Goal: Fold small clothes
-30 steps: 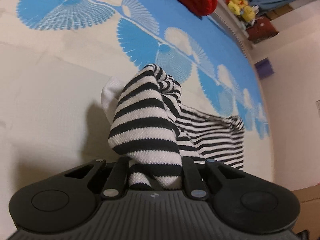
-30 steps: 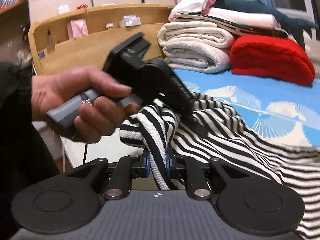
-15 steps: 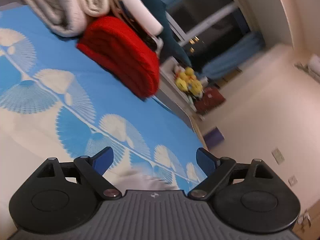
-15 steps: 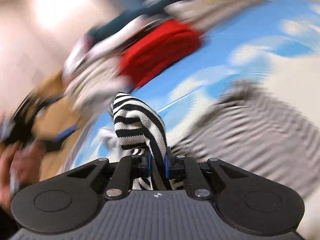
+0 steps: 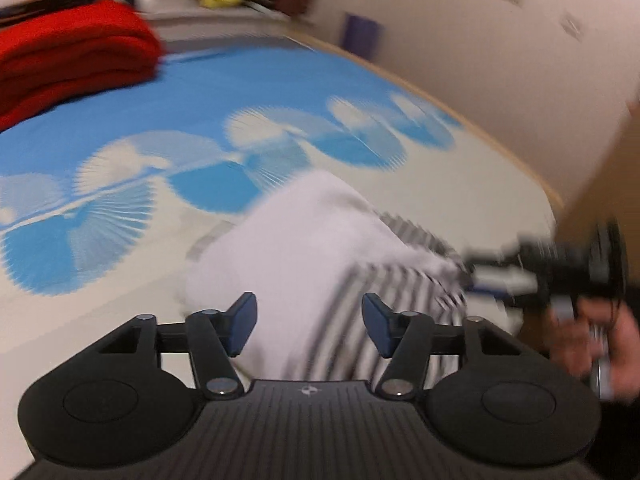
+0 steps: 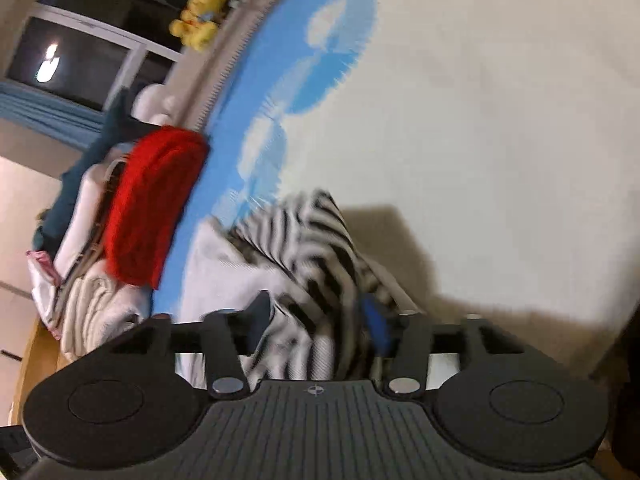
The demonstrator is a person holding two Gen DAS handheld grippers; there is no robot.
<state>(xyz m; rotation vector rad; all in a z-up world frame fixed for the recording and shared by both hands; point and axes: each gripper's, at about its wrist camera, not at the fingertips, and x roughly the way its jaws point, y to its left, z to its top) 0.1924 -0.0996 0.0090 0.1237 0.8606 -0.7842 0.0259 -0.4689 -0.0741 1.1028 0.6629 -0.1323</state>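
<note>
A small black-and-white striped garment (image 5: pixel 304 264) lies bunched on the blue and cream bed cover (image 5: pixel 120 184), blurred by motion, its white inside showing. My left gripper (image 5: pixel 308 324) is open just above its near edge, holding nothing. In the right wrist view the same garment (image 6: pixel 316 256) sits crumpled right in front of my right gripper (image 6: pixel 316 320), whose jaws stand apart with cloth between them. The right gripper also shows in the left wrist view (image 5: pixel 560 272), held by a hand at the garment's right side.
A folded red blanket (image 5: pixel 68 60) and a stack of folded white and teal bedding (image 6: pixel 88 240) lie at the bed's far end. Yellow soft toys (image 6: pixel 200 20) sit beyond. The bed's wooden edge (image 5: pixel 500 148) runs along the wall.
Both grippers have let go of the striped garment: left opened half a second ago, right opened just now. The garment dropped onto the bed in a bunch. Both views swung fast.
</note>
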